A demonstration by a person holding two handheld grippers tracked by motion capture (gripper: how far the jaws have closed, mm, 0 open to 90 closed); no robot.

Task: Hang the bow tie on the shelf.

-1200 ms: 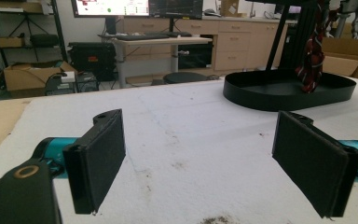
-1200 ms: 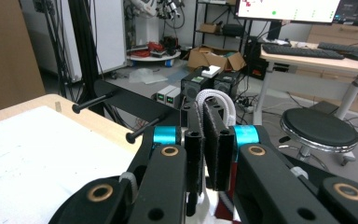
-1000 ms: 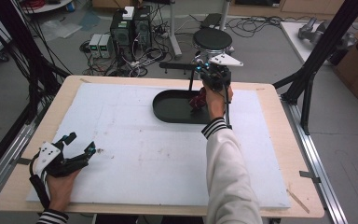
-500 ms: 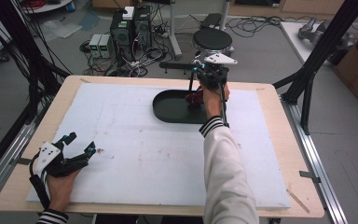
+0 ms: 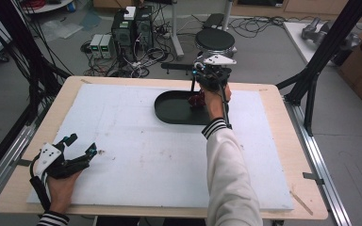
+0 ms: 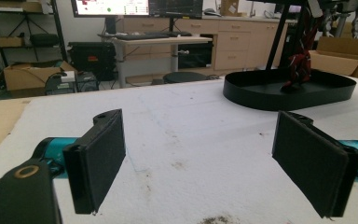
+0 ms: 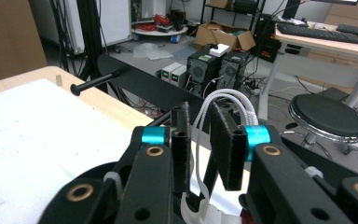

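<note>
A black oval tray (image 5: pixel 169 102) lies at the far middle of the white mat, seen low and wide as the tray (image 6: pixel 261 91) in the left gripper view. A dark red bundle (image 5: pixel 198 100) hangs upright over the tray's right part, stretched thin as the red bundle (image 6: pixel 298 65). My right gripper (image 5: pixel 201 67) is above it, jaws shut on a white cord loop (image 7: pixel 223 99) that runs down between the right gripper (image 7: pixel 200 135) jaws. My left gripper (image 5: pixel 81 144) rests open on the mat's near left; the left gripper (image 6: pixel 198 154) has nothing between its pads.
The white mat (image 5: pixel 136 155) covers a wooden table (image 5: pixel 301 155). Black frame posts (image 5: pixel 325 52) rise at the far right and far left. Beyond the far edge are a round stool (image 5: pixel 215 40) and computer boxes (image 5: pixel 132 26) with cables.
The right gripper has shifted only slightly above the tray, still holding the cord with the red bundle hanging. The left gripper has not moved.
</note>
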